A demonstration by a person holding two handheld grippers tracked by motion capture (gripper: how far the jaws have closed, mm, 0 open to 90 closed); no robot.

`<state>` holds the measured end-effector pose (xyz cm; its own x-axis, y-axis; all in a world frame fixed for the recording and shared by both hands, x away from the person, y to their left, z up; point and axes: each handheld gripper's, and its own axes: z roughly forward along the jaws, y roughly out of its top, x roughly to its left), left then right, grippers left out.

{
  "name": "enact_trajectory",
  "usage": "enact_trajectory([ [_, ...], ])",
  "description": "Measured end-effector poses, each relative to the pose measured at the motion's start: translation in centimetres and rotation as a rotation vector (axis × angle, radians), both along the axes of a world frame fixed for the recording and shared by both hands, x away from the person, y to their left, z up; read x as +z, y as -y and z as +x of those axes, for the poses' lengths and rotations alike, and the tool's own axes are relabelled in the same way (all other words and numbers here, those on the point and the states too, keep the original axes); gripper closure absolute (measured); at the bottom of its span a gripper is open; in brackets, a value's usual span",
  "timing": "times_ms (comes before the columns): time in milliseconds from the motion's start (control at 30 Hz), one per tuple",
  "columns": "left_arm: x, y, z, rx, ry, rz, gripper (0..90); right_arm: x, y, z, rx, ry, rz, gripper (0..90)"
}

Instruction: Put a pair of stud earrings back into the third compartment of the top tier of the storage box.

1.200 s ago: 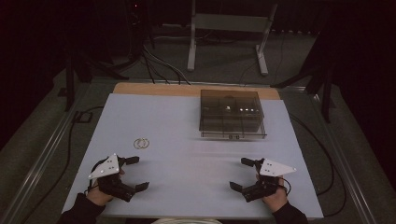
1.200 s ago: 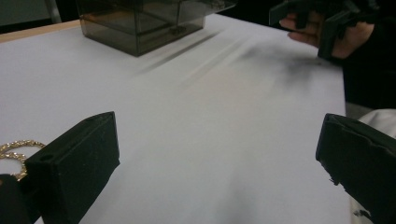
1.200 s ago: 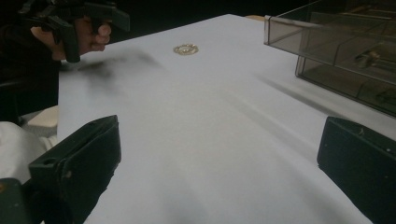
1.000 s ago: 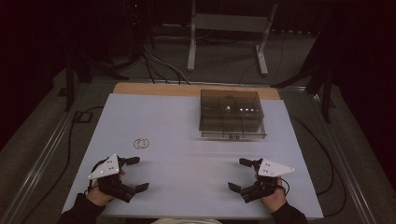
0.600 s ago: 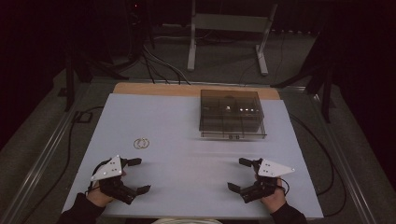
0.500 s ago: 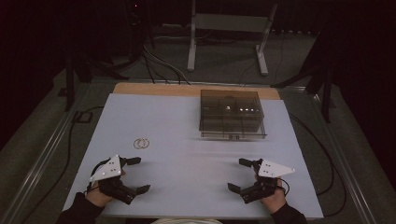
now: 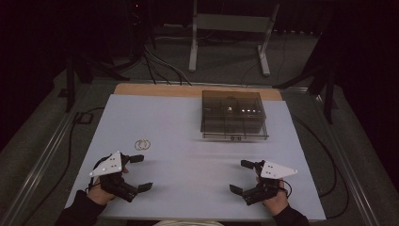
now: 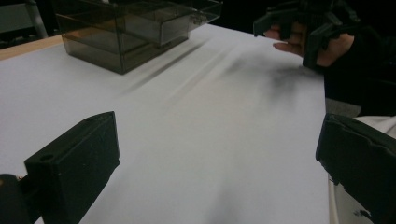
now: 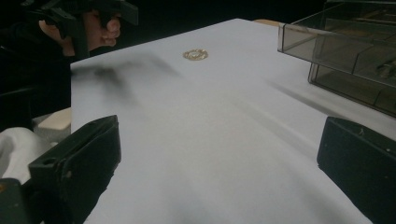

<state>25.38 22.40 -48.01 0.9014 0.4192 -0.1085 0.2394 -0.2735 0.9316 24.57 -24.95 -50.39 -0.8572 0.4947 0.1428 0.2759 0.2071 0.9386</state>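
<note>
Two small gold rings (image 7: 142, 144) (image 9: 195, 54) lie side by side on the white table (image 7: 188, 141), left of centre. A smoky clear plastic box with compartments (image 7: 233, 115) (image 8: 126, 28) (image 9: 345, 51) stands at the back right, its lower drawer slightly pulled out. My left gripper (image 7: 139, 173) (image 8: 219, 163) rests near the front left edge, jaws wide open and empty. My right gripper (image 7: 242, 176) (image 9: 219, 168) sits at the front right, also open with nothing in it. The rings lie just beyond the left gripper.
A wooden strip (image 7: 160, 89) runs along the table's far edge. Cables (image 7: 70, 136) trail along the floor to the left and right, and a metal stand (image 7: 226, 28) is behind the table. A white cloth (image 9: 18, 144) lies at the person's lap.
Both grippers have stayed almost still; the left one has shifted very slightly. The rings and the box have not moved.
</note>
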Motion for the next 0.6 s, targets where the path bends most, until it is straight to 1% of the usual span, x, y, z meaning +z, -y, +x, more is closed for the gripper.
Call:
enact_trajectory([
  [33,0.1,0.0,0.1,0.002,-0.004,-0.003,0.5,0.0,0.0,0.0,-0.001,-0.001,0.003,0.0],
  [133,0.4,0.0,0.3,0.008,0.001,-0.002,0.5,0.0,0.1,0.0,-0.003,0.003,0.002,0.0],
  [267,0.8,-0.1,0.7,0.018,0.003,-0.024,0.5,0.0,0.0,0.0,-0.005,0.001,0.001,0.0],
  [433,1.1,-0.1,1.2,0.041,-0.004,-0.019,0.5,0.0,0.1,-0.1,-0.005,-0.001,0.004,0.0],
  [567,1.2,-0.2,1.4,0.045,-0.004,-0.026,0.5,0.0,0.1,0.0,-0.005,-0.004,0.004,0.0],
  [600,1.3,-0.4,2.0,0.079,-0.007,-0.034,0.5,0.0,0.1,0.0,-0.007,-0.008,0.006,0.0],
])
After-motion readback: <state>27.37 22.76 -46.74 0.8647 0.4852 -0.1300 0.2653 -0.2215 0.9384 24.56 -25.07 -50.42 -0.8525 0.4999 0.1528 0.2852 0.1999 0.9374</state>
